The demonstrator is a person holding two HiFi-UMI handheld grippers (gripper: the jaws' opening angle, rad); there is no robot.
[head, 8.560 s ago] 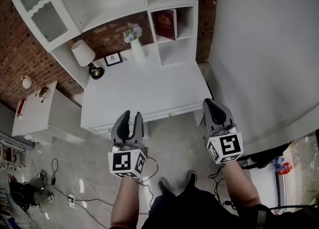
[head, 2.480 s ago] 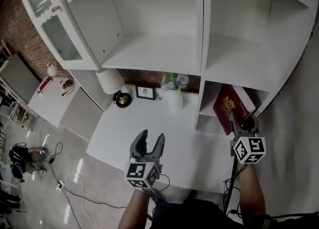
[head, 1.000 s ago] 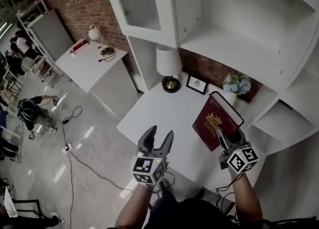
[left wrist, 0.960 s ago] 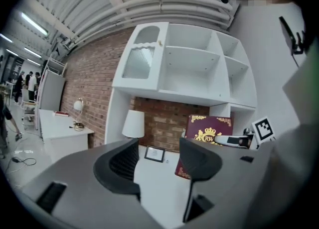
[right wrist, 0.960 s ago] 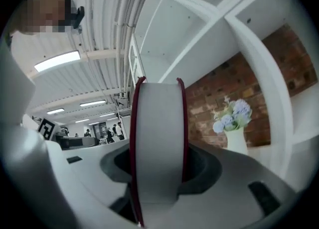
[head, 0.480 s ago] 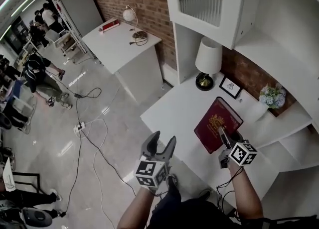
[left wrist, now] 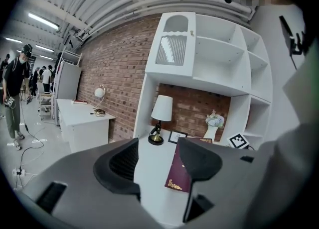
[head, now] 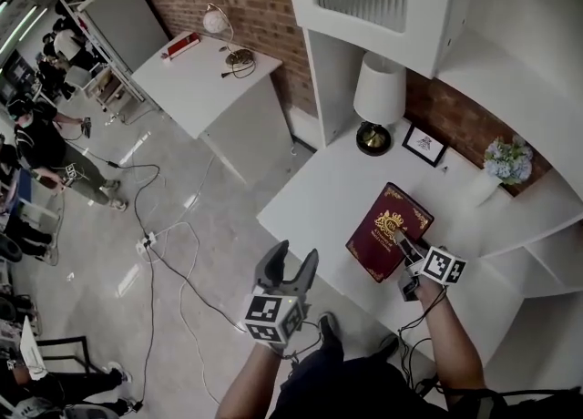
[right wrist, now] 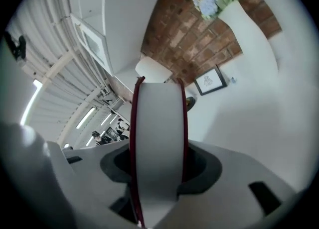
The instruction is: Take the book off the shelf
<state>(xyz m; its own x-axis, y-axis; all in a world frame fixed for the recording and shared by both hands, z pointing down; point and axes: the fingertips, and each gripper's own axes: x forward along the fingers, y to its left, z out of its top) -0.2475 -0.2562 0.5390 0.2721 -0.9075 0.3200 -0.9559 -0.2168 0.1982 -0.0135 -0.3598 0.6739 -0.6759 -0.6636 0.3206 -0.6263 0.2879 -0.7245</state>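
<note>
The dark red book [head: 387, 229] with gold ornament on its cover hangs low over the white desk [head: 314, 191], cover up and tilted. My right gripper [head: 402, 250] is shut on its near edge. In the right gripper view the white page edge [right wrist: 157, 133] runs between both pads. Whether the book touches the desk I cannot tell. My left gripper [head: 290, 267] is open and holds nothing, off the desk's front left edge. In the left gripper view the book [left wrist: 178, 174] shows between its jaws, farther off.
A white lamp [head: 378, 97], a small picture frame [head: 424, 145] and a vase of flowers [head: 499, 169] stand at the desk's back under the white shelf unit [head: 510, 53]. A second white table [head: 202, 80] is to the left. Cables [head: 159, 253] cross the floor, where people stand at far left.
The right gripper has come down with the book and rolled, so the cover now lies flatter over the desk. The left gripper has sunk a little and stays open.
</note>
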